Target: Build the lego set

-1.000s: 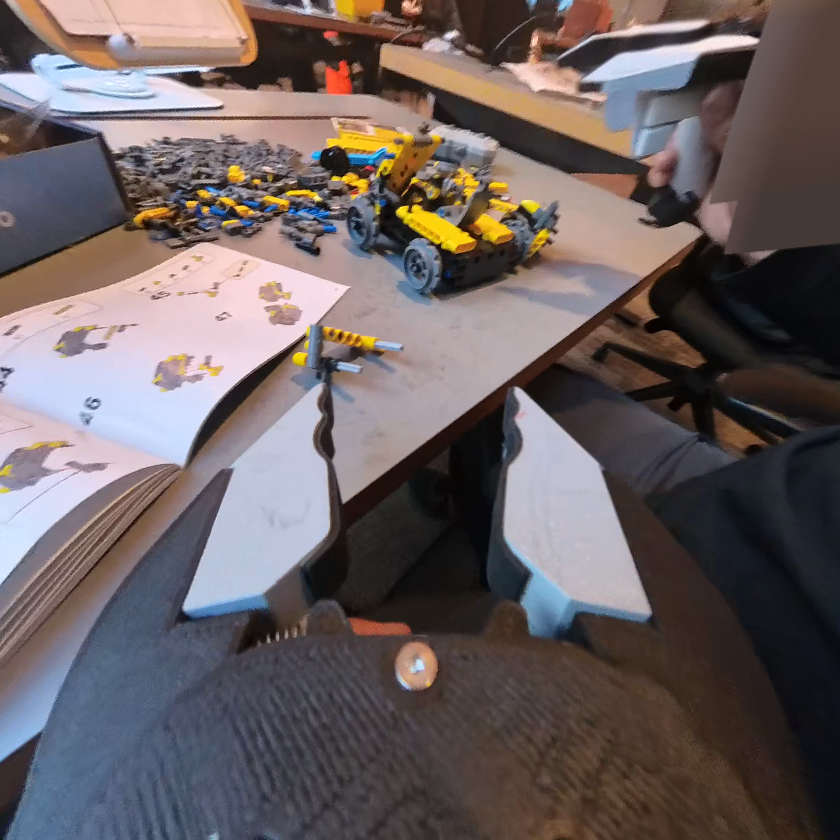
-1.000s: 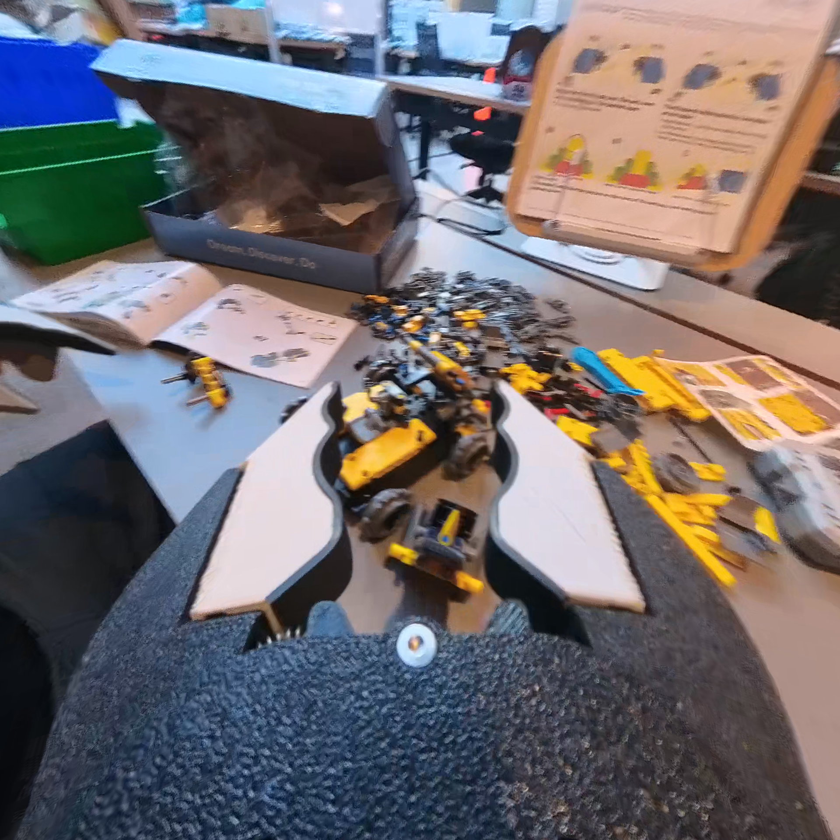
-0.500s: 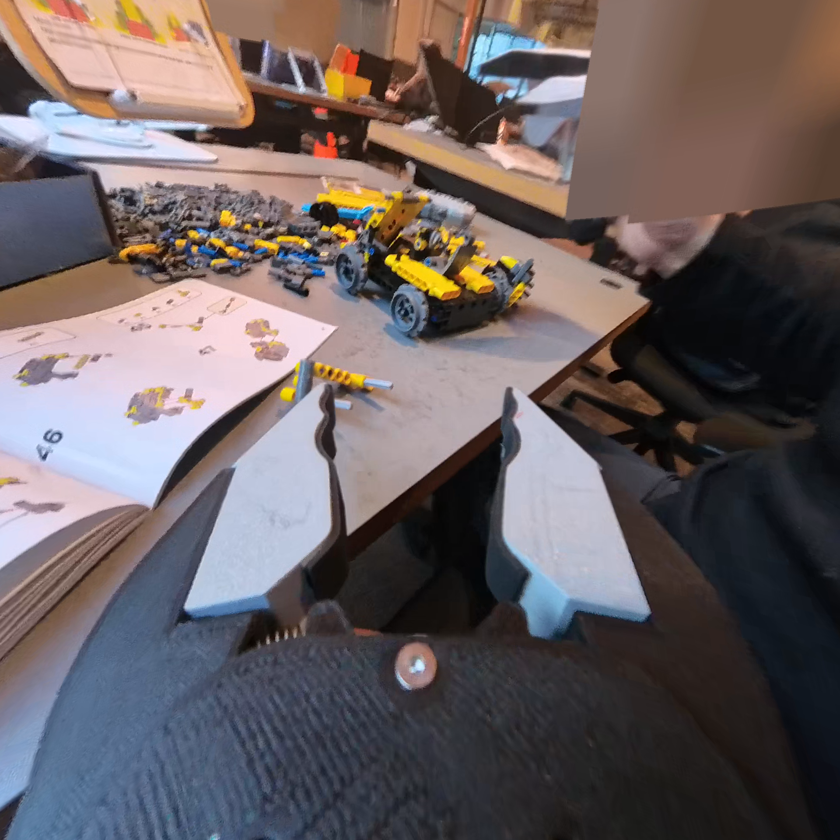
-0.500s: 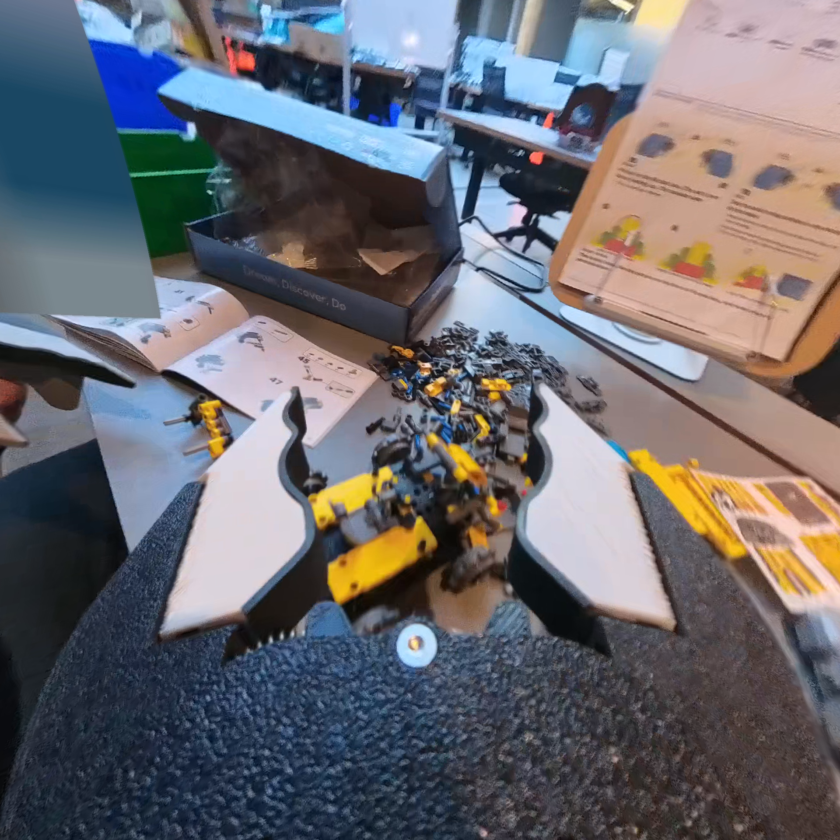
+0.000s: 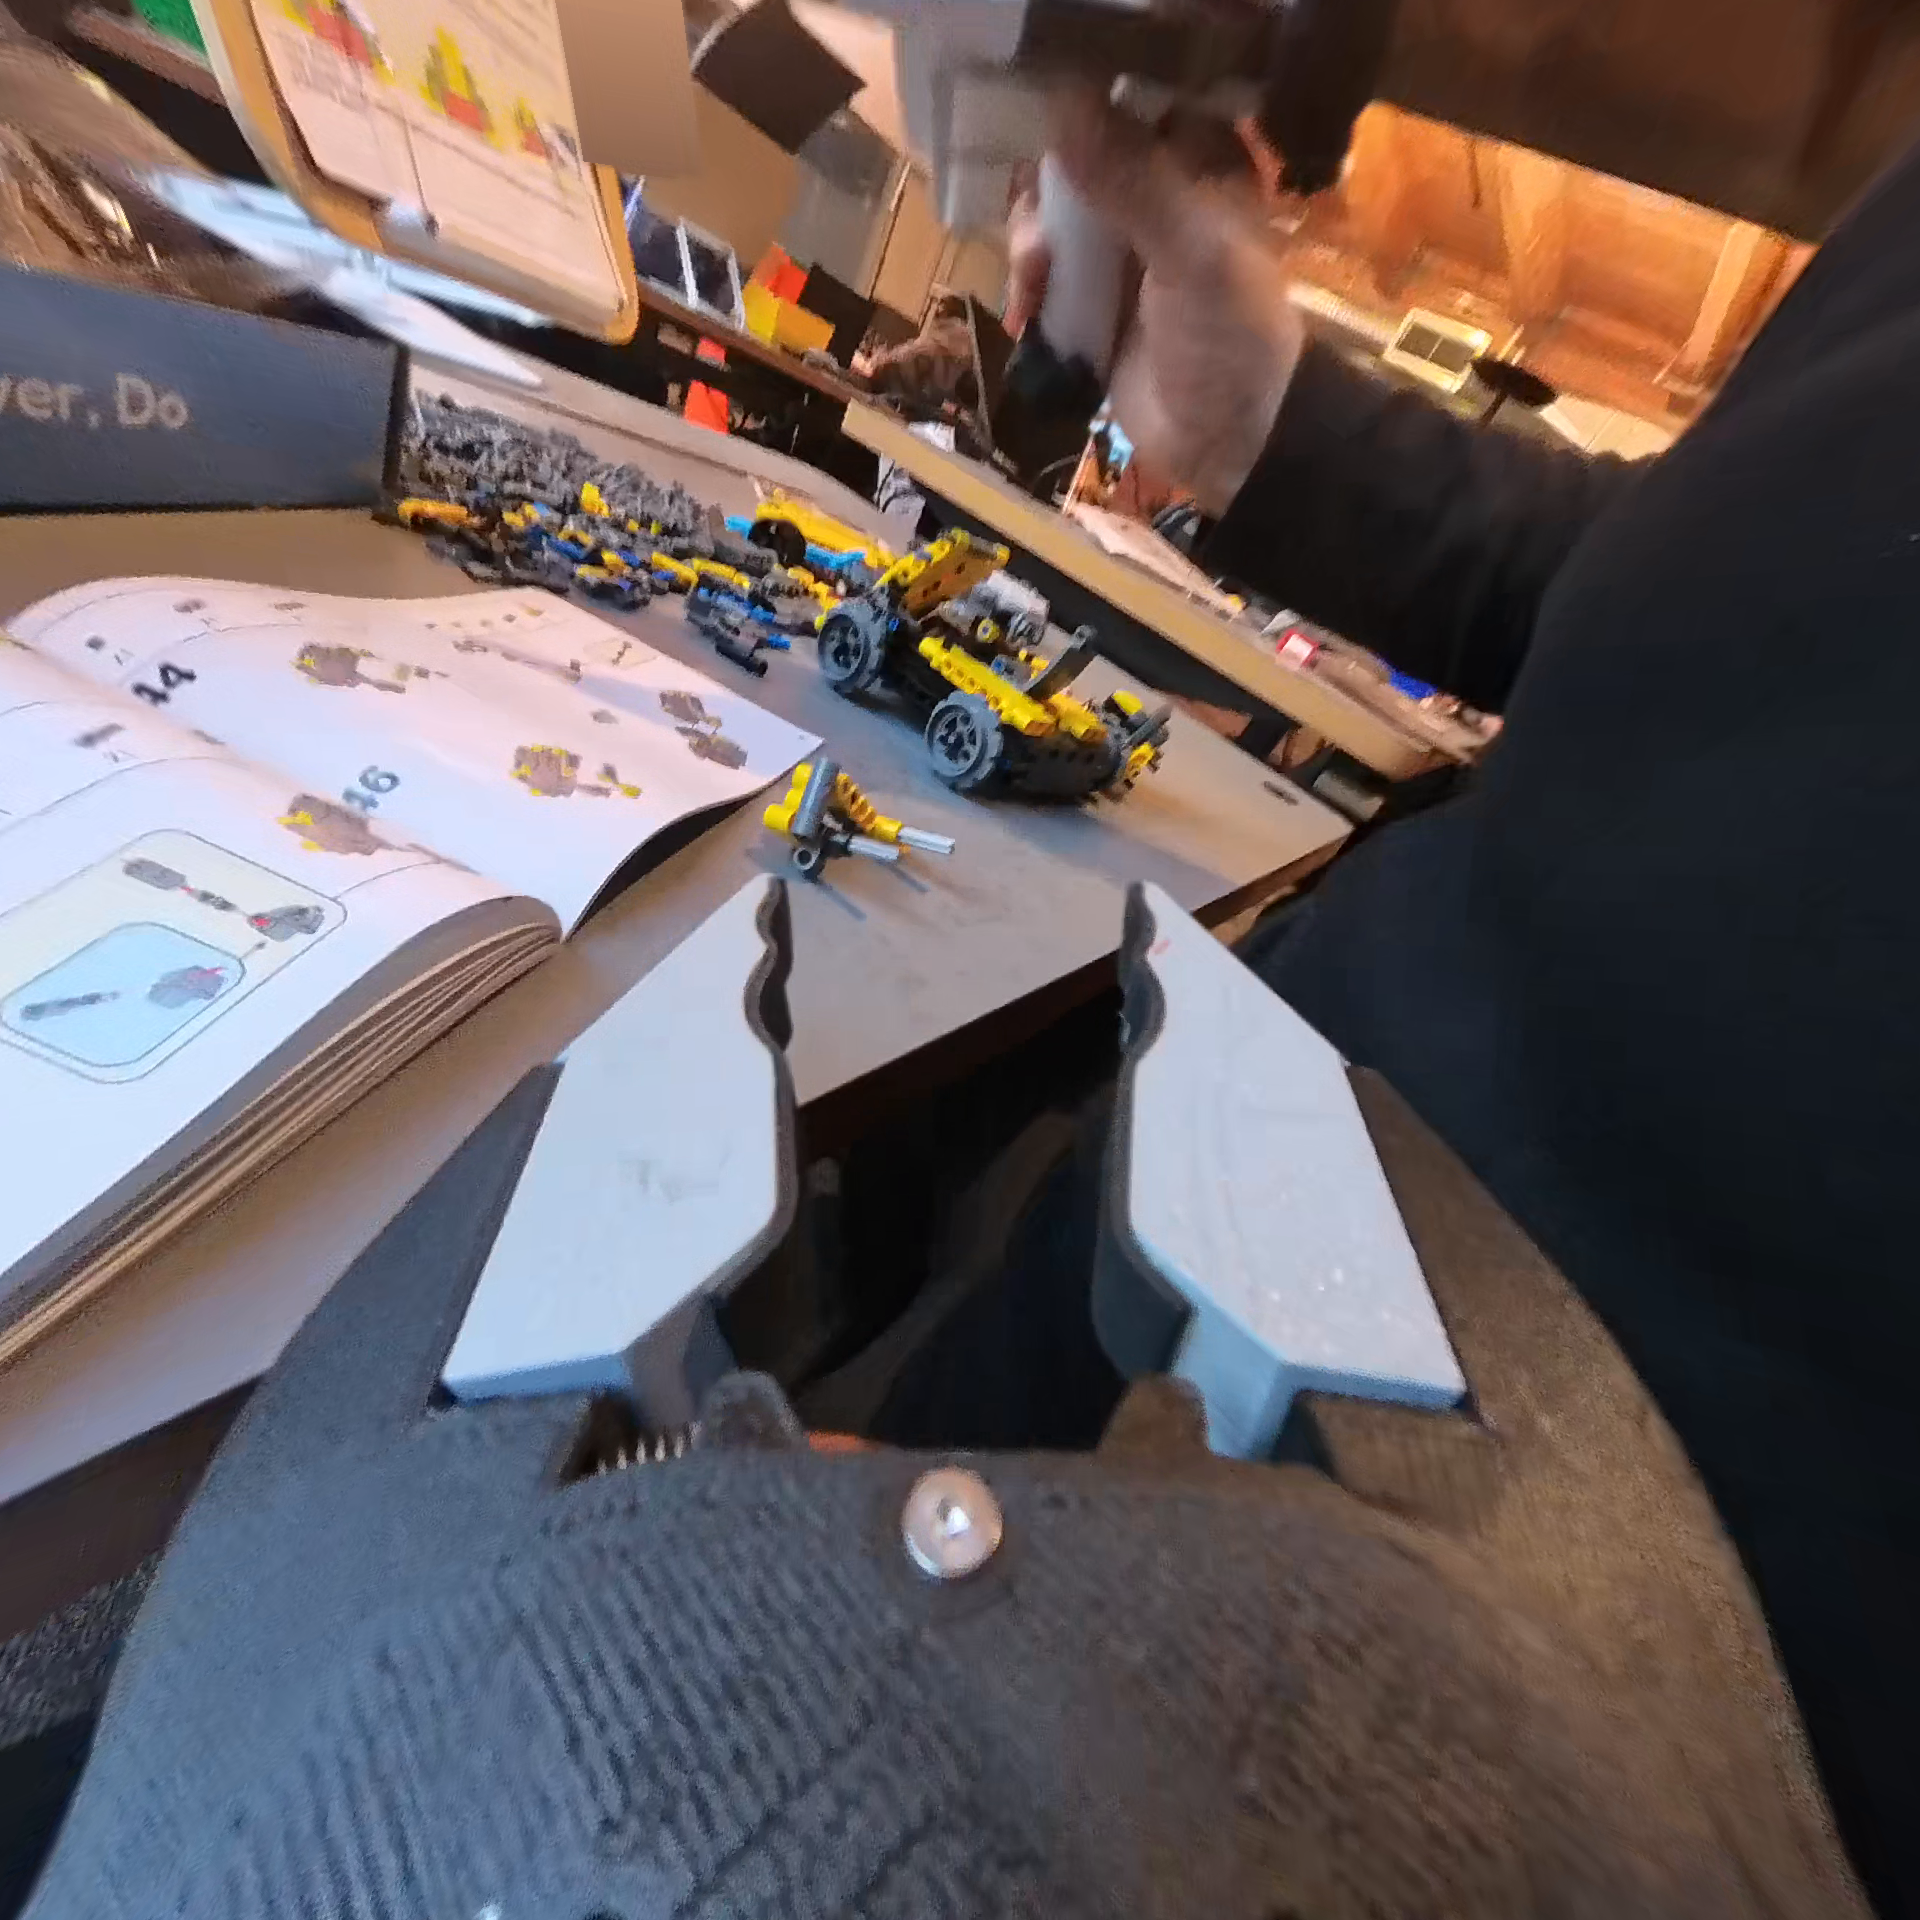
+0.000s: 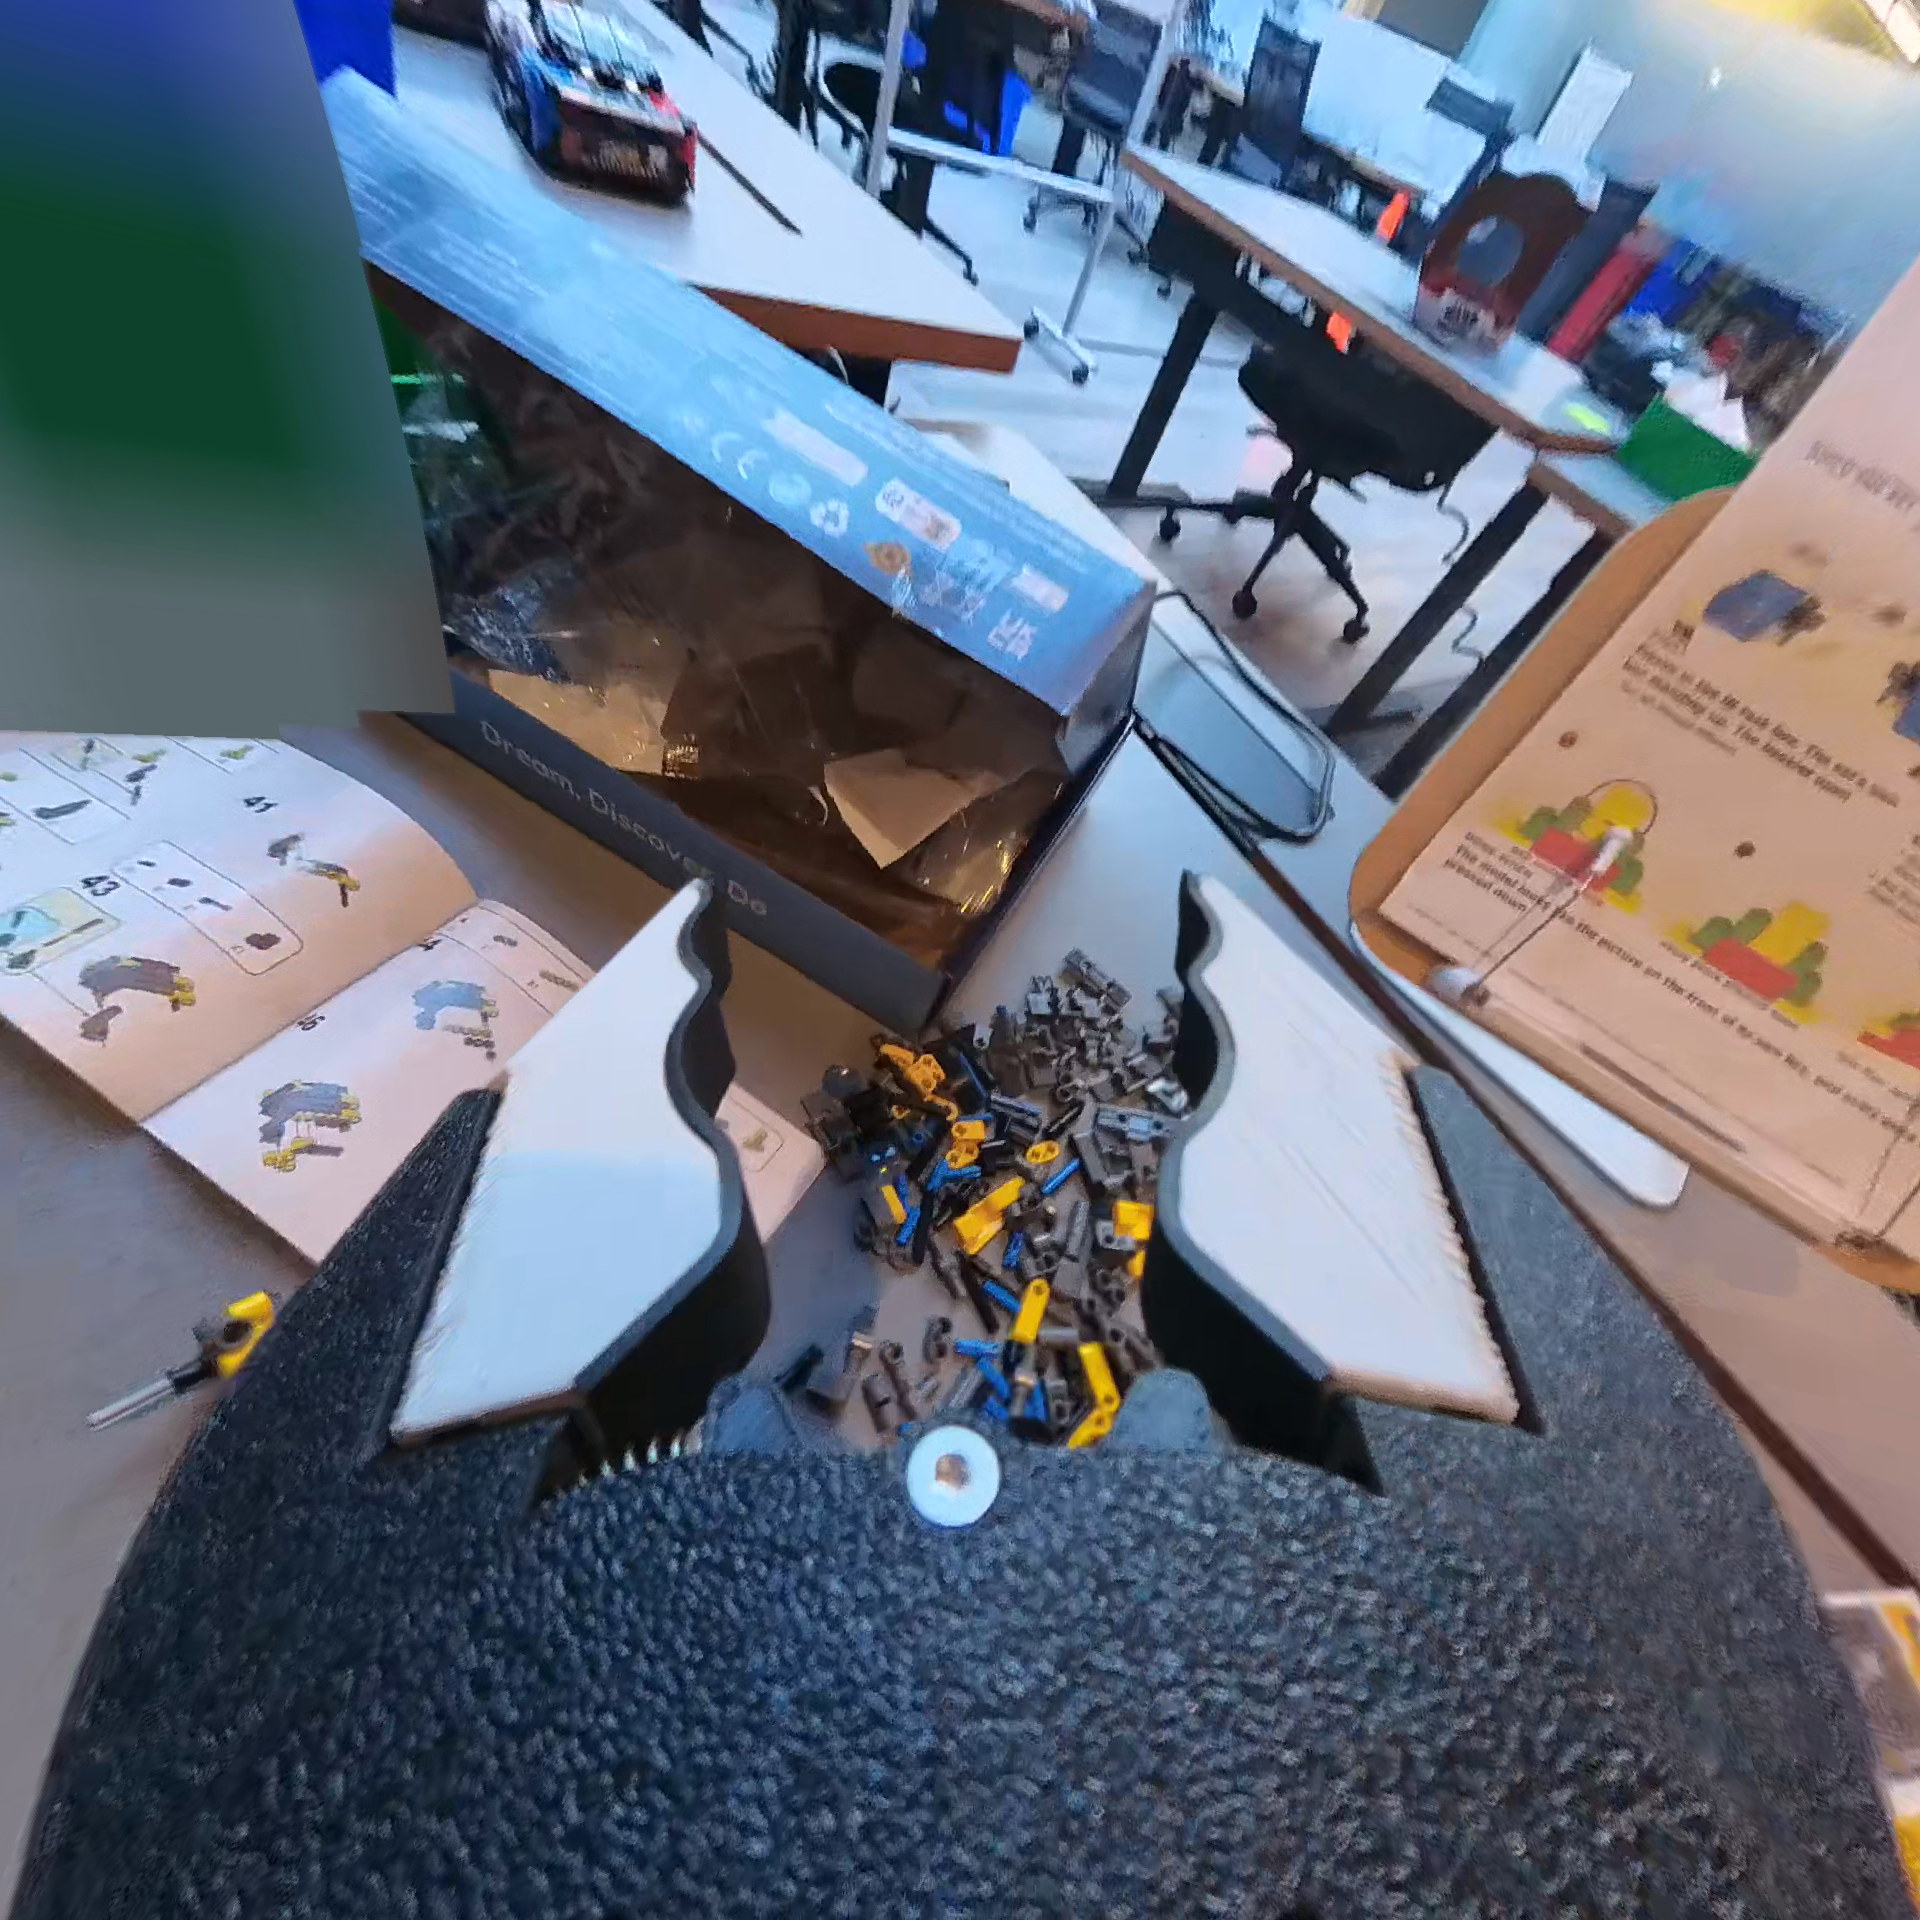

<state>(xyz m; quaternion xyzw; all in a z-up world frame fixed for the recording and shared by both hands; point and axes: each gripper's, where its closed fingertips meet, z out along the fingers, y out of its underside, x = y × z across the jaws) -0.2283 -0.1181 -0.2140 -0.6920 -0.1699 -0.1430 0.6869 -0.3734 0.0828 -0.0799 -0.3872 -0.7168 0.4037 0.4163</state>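
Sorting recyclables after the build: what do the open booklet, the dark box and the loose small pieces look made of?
Booklet: matte printed paper, its stacked page edges showing.
Dark box: printed cardboard, seemingly slightly glossy, with a folded lid; crinkled clear plastic bags inside.
Loose small pieces: probably hard moulded plastic, smooth, in uniform grey, black, yellow and blue.

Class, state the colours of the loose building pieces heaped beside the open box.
The loose pieces are mostly dark grey and black, with yellow and blue; right wrist view shows them best.

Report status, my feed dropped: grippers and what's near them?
Left gripper open, empty, off the table edge near small yellow assembly. Right gripper open, empty, above loose parts pile.
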